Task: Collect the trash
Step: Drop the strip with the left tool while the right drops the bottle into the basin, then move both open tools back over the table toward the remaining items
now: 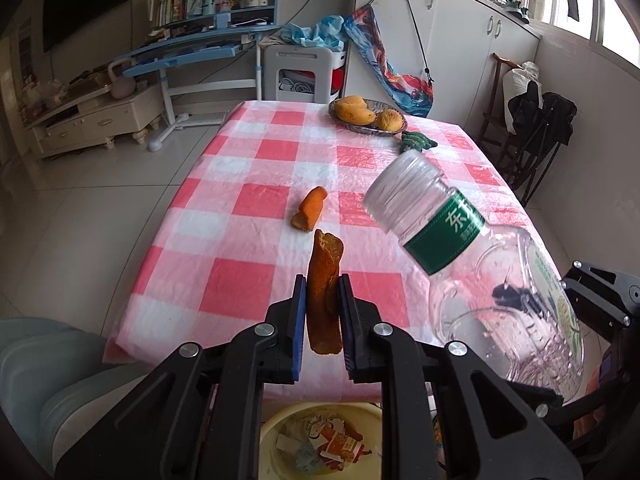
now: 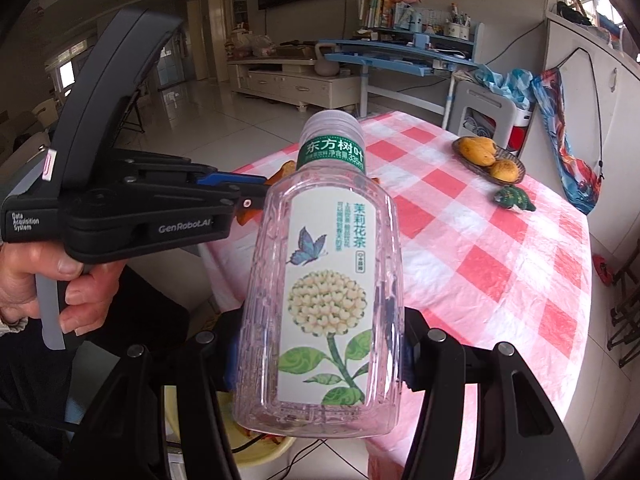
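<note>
My left gripper (image 1: 322,292) is shut on a long strip of orange peel (image 1: 324,276), held upright above the near edge of the pink chequered table (image 1: 248,256). A second curl of peel (image 1: 310,214) lies on the cloth just beyond it. My right gripper (image 2: 320,360) is shut on a clear empty plastic bottle (image 2: 324,280) with a flower label, cap pointing away; the bottle (image 1: 480,272) also fills the right of the left wrist view. A yellow bin (image 1: 276,420) holding paper scraps sits below both grippers. A hand (image 2: 60,280) holds the left gripper (image 2: 260,184).
A glass dish of yellow fruit (image 1: 368,114) and a small green knitted thing (image 1: 418,142) sit at the table's far end. A pale green chair (image 1: 40,380) stands at the near left. White cabinets (image 1: 460,40) and a blue desk (image 1: 192,48) lie beyond.
</note>
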